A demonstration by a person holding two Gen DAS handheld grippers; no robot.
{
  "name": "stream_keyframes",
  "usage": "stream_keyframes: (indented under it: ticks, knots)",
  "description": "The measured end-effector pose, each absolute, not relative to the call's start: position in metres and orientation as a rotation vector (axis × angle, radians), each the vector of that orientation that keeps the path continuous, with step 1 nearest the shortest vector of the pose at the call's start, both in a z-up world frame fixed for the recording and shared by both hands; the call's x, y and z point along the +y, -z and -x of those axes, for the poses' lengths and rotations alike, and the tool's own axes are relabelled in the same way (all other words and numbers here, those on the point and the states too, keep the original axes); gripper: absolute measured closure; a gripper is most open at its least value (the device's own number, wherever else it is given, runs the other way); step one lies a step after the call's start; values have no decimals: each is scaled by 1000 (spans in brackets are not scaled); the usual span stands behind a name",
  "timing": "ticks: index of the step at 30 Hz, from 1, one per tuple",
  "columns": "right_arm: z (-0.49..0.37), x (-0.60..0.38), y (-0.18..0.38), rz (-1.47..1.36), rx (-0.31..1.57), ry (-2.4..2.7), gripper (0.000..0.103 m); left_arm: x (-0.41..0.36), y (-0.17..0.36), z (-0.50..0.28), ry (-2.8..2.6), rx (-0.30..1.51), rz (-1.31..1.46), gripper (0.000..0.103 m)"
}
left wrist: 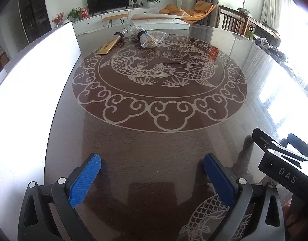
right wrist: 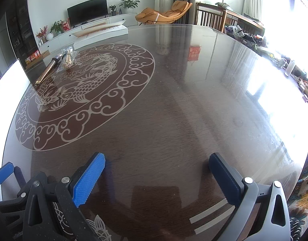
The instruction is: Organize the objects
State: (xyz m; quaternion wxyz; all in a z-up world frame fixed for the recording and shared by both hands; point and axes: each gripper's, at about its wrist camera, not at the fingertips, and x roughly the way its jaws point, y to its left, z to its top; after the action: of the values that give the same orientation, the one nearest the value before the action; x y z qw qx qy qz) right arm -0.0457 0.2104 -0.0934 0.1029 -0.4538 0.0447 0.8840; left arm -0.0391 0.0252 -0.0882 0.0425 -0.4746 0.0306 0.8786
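A gold-coloured long tube with a black cap [left wrist: 111, 42] lies at the far side of the dark round table [left wrist: 154, 150]. Next to it lies a clear plastic bag of pale sticks [left wrist: 149, 37]. Both show small in the right wrist view: the tube [right wrist: 47, 70] and the bag [right wrist: 67, 60]. My left gripper [left wrist: 152, 160] is open and empty over the near table edge, far from them. My right gripper [right wrist: 157, 160] is open and empty too. The right gripper's body [left wrist: 282, 160] shows at the right of the left wrist view.
The table top has a pale fish and cloud pattern [left wrist: 158, 76]. A white board [left wrist: 33, 80] stands along the left edge. A white flat box [left wrist: 160, 23] lies at the far edge. Wooden chairs [left wrist: 234, 22] and clutter [right wrist: 254, 40] stand to the right.
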Motion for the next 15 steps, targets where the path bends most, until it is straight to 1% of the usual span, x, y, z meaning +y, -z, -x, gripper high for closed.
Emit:
stream_keyframes:
  ticks: [15]
  knots:
    - [46, 210, 94, 1340, 131, -2609, 0, 23, 88, 51, -2679, 102, 1444, 0]
